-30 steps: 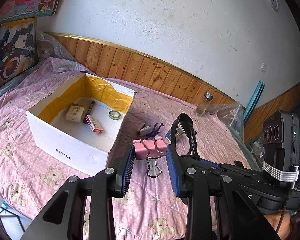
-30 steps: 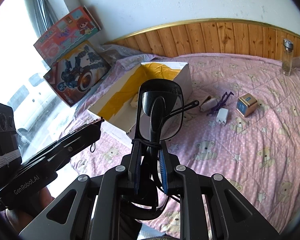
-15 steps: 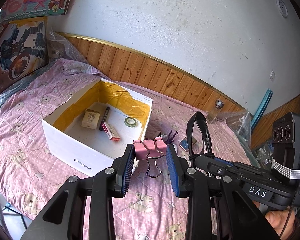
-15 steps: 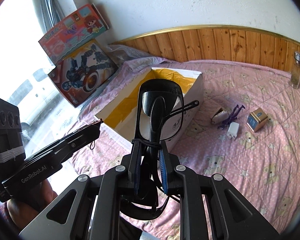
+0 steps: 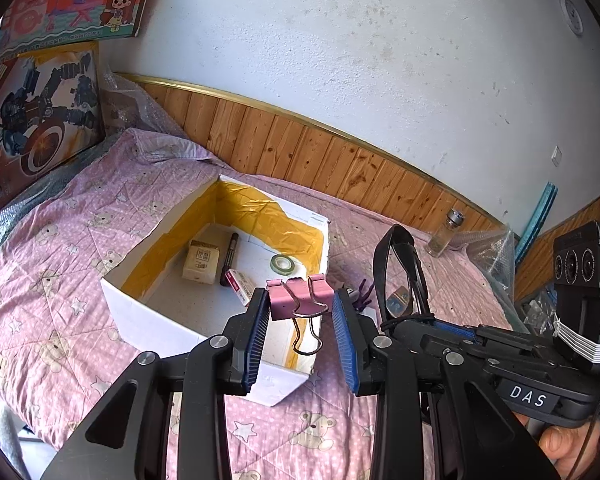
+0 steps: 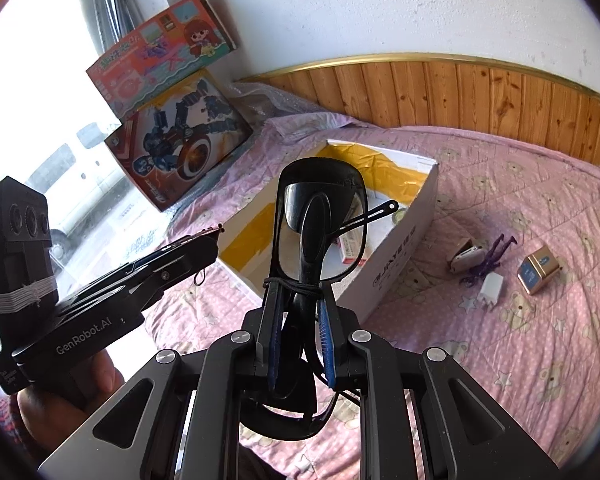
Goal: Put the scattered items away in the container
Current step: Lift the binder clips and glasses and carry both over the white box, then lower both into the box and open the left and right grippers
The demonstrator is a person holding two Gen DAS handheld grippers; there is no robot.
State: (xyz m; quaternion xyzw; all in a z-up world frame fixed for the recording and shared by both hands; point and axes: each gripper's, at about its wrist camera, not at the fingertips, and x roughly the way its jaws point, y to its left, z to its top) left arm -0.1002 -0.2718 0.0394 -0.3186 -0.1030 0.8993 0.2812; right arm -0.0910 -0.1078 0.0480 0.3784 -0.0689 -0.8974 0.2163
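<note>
Both claws now nearer the box (image 5: 204,334), left claw (image 5: 301,307) gripping pink clip (image 5: 300,296), right claw (image 6: 300,334) seemingly clenching glasses (image 6: 320,224)

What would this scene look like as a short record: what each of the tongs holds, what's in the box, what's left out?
left tongs: shut on pink binder clip, above the box
right tongs: shut on black glasses
box: white, open, on the pink bedspread
inside box: small carton, marker, tape roll, red-and-white pack
left out: gold box, white charger, purple item
</note>
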